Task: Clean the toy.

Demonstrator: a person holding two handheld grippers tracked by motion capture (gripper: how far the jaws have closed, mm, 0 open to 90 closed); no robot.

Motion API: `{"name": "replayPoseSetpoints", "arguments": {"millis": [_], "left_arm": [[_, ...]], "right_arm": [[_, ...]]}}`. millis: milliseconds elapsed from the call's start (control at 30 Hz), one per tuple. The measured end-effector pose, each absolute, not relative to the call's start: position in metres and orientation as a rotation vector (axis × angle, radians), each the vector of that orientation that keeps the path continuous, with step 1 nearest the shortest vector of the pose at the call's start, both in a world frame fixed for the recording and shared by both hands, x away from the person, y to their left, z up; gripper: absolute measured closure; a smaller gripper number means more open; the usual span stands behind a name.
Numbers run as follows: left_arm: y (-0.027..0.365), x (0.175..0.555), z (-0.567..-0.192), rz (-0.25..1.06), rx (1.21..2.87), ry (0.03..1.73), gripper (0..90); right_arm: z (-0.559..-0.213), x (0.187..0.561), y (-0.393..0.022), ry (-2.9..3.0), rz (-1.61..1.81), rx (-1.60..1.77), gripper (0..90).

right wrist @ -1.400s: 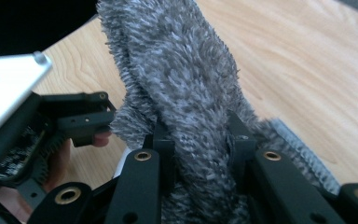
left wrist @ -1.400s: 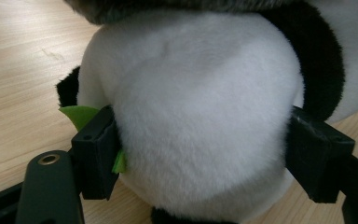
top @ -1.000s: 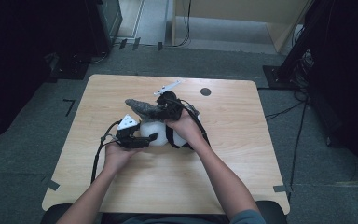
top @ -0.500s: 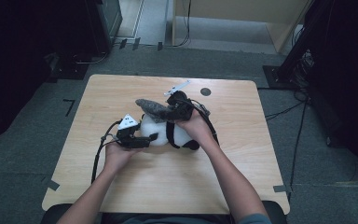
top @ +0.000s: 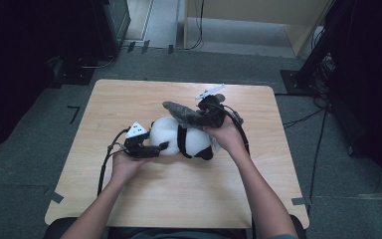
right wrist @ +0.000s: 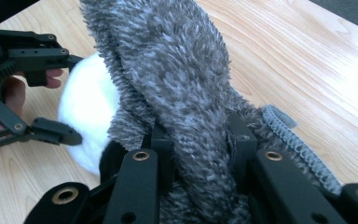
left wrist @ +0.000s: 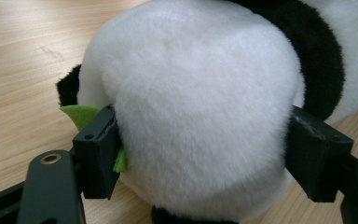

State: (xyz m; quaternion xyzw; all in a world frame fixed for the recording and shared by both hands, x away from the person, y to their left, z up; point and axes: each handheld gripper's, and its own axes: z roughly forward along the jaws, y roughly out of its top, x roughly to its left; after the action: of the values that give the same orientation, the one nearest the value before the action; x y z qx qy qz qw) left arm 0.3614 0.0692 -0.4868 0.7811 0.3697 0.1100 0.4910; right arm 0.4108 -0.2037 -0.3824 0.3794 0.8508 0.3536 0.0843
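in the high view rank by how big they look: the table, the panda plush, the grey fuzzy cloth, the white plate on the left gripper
1. table
2. panda plush
3. grey fuzzy cloth
4. white plate on the left gripper

The cloth is partly hidden by the right gripper, so its full size is unsure.

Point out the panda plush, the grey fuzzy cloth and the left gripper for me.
panda plush (top: 194, 141): high view, white body.
grey fuzzy cloth (right wrist: 177, 79): right gripper view, shaggy middle.
left gripper (left wrist: 200, 156): left gripper view, between its fingers.

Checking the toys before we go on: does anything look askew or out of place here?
The panda plush lies on its side, not upright, clamped by the left gripper. The right gripper pinches a grey fuzzy cloth draped across it. Nothing looks torn or spilled.
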Motion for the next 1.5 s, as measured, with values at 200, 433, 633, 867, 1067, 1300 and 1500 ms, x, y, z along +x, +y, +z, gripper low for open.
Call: {"name": "replayPoseSetpoints", "arguments": {"millis": [200,433,633,867,1067,1300,1500], "left_arm": [[0.070,0.361,-0.488,0.272,1.886,0.892,22.6],[0.071,0.361,-0.489,0.269,1.880,0.892,22.6],[0.071,0.361,-0.489,0.270,1.883,0.886,22.5],[0.071,0.361,-0.488,0.271,1.882,0.885,22.5],[0.071,0.360,-0.488,0.273,1.878,0.883,22.5],[0.070,0.360,-0.488,0.276,1.886,0.886,22.5],[0.067,0.360,-0.488,0.277,1.893,0.889,22.6]], "right_arm": [[-0.377,0.408,-0.207,2.531,1.060,1.132,72.3],[-0.359,0.408,-0.179,2.524,1.098,1.060,72.2],[-0.360,0.417,-0.143,2.561,1.076,1.014,72.1],[-0.369,0.430,-0.113,2.566,1.058,1.026,72.1],[-0.382,0.437,-0.092,2.573,1.054,1.045,72.1],[-0.397,0.437,-0.087,2.621,1.034,1.053,71.6],[-0.398,0.431,-0.100,2.621,1.039,1.031,71.4]]}}
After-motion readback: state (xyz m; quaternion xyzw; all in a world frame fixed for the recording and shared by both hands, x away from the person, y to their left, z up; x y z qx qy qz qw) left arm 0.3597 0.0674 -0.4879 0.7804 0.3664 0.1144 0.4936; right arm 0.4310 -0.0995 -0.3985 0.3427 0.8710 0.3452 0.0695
